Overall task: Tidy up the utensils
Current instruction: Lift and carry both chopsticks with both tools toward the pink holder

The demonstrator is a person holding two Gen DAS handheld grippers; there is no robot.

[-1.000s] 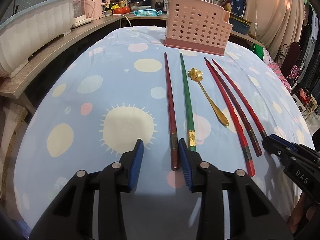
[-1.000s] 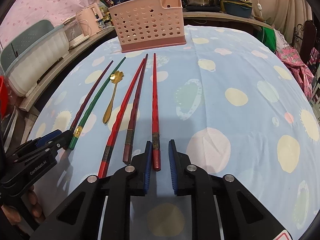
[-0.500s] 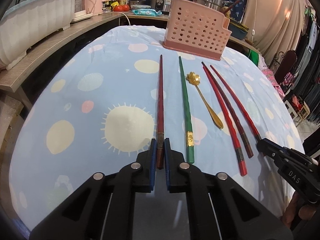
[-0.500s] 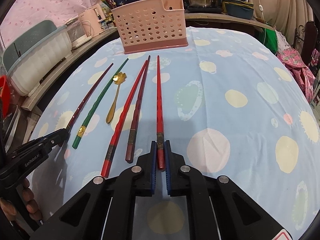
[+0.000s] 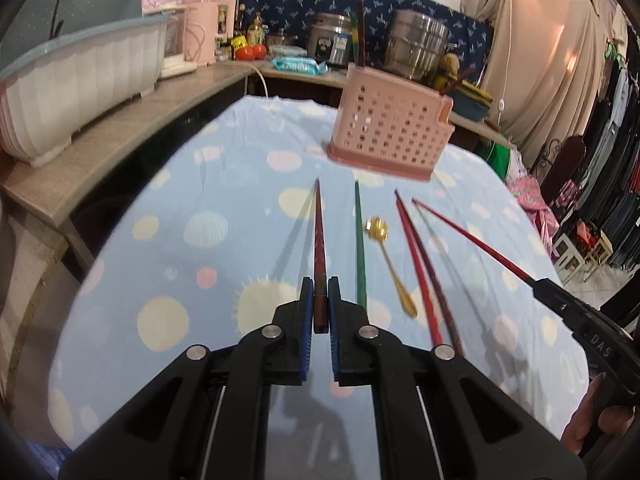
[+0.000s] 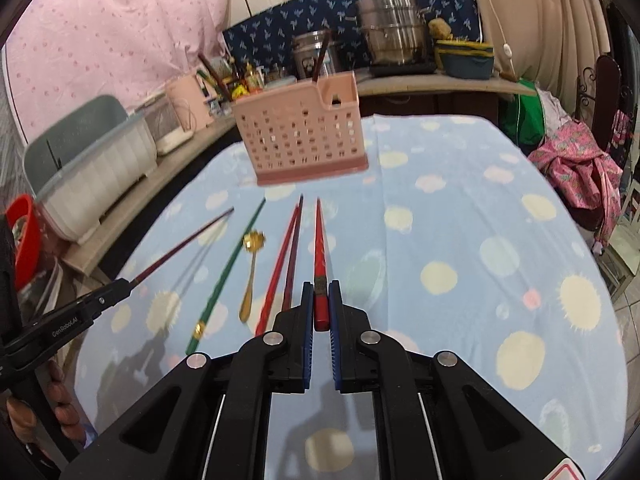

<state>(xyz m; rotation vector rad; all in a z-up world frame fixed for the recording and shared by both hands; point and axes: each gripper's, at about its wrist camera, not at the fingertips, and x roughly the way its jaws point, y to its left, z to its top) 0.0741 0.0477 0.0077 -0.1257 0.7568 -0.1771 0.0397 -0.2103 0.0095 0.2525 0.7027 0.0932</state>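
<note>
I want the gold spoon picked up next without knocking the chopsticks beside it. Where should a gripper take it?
Probably the gold spoon is best pinched at mid-handle from above: it lies flat and thin between the green chopstick and a red chopstick, with bare cloth on both sides there.

Pink dotted curtain [image 6: 100, 40], wooden counter [image 5: 120, 140] with steel pots [image 6: 394, 28], hanging clothes [image 5: 612, 160].

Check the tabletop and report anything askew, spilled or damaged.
Nothing spilled or broken. The green chopstick, gold spoon and two red chopsticks lie in a loose row before the pink caddy; each pair of tongs holds one chopstick lifted.
</note>
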